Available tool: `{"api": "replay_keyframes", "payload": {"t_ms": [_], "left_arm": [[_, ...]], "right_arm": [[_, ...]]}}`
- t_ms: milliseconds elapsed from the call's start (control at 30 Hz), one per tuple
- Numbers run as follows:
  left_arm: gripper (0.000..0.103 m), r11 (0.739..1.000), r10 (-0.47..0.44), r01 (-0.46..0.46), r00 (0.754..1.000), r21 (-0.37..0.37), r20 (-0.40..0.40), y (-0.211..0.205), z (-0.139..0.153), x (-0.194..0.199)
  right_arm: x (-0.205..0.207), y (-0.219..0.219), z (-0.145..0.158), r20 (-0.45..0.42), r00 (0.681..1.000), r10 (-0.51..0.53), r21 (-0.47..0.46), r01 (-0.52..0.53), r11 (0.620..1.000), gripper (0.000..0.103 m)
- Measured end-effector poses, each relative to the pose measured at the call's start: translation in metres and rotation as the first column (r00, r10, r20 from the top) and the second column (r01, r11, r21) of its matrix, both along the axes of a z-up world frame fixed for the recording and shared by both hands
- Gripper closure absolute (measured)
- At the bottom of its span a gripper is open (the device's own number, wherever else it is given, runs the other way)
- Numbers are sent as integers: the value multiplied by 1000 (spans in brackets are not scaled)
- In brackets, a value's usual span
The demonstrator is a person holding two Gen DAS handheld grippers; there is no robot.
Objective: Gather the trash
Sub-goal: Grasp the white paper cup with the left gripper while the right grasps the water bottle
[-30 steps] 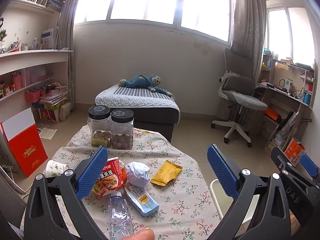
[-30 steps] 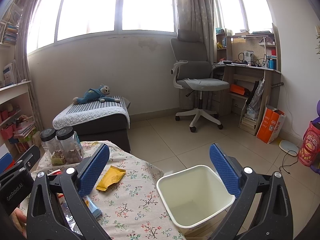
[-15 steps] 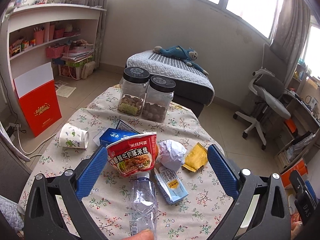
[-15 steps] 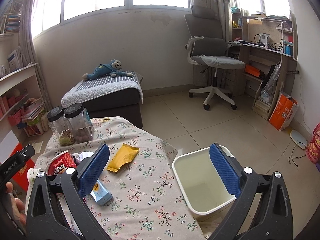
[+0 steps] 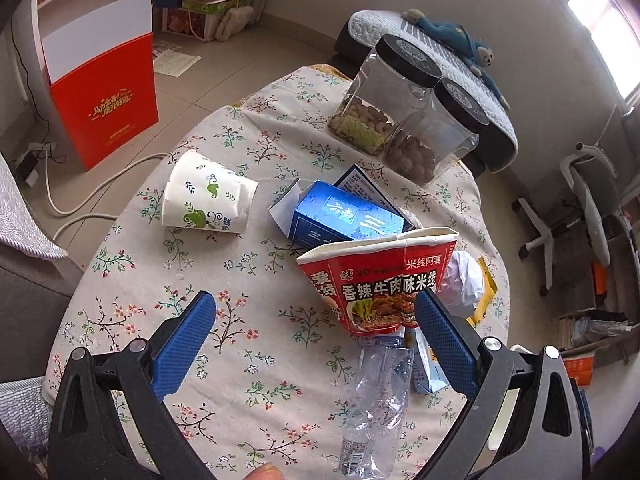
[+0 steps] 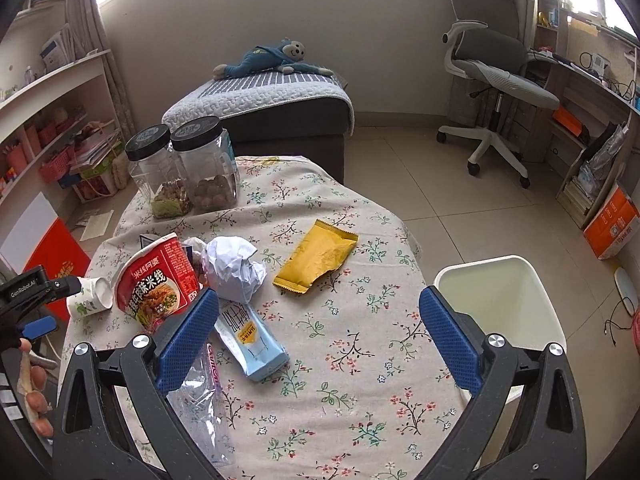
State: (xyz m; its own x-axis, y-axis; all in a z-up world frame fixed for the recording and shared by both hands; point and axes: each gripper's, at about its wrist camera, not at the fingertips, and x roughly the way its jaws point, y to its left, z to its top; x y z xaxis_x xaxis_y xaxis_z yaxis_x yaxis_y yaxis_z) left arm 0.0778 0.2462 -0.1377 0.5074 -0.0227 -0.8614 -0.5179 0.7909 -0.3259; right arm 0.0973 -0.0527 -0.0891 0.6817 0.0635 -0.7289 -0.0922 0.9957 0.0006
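Approaching target: left gripper (image 5: 314, 314), jaws wide apart, empty.
Noodle cup (image 5: 380, 280): lying on the table (image 5: 248, 360), just ahead, toward its right finger.
Right gripper (image 6: 318, 312): spread wide, empty.
Bin (image 6: 500, 300): right of it.
Nearer gripper: left.

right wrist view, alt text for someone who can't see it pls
An open blue-padded tool hovers over a floral-clothed table strewn with trash: a red noodle cup, crumpled paper, a yellow wrapper, a light blue pouch and a clear bottle. A white bin stands beside the table.
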Motion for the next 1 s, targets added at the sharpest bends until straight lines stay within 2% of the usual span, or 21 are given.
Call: {"api": "replay_keyframes", "payload": {"t_ms": [100, 233, 367, 467, 567, 700, 833, 900, 1000], "left_arm": [[6, 998, 30, -34, 997, -54, -75, 18, -17, 6], [6, 985, 144, -152, 986, -82, -88, 46, -23, 11], [6, 940, 273, -290, 955, -179, -117, 69, -45, 16], [6, 910, 346, -372, 925, -182, -160, 82, -63, 25], [6, 878, 413, -439, 896, -191, -162, 96, -73, 35], [6, 858, 447, -471, 881, -206, -155, 108, -83, 55], [8, 870, 424, -451, 890, -197, -166, 117, -93, 79], [29, 892, 381, -412, 907, -185, -180, 118, -101, 90], [40, 938, 301, -327, 933, -113, -198, 112, -105, 103]], "right_arm": [[2, 13, -10, -41, 998, 48, -41, -49, 998, 7], [-1, 29, -20, -68, 992, 104, -88, -109, 990, 7], [2, 37, -34, -102, 987, 127, -86, -136, 987, 7], [8, 40, -47, -164, 977, 138, -45, -147, 988, 7], [13, 46, -58, -218, 964, 154, -11, -160, 987, 7], [16, 58, -68, -248, 953, 175, -9, -183, 983, 7], [16, 70, -77, -280, 938, 205, -11, -217, 976, 7], [16, 75, -82, -300, 928, 221, -14, -236, 972, 7], [16, 80, -88, -321, 918, 232, -28, -254, 967, 7]]}}
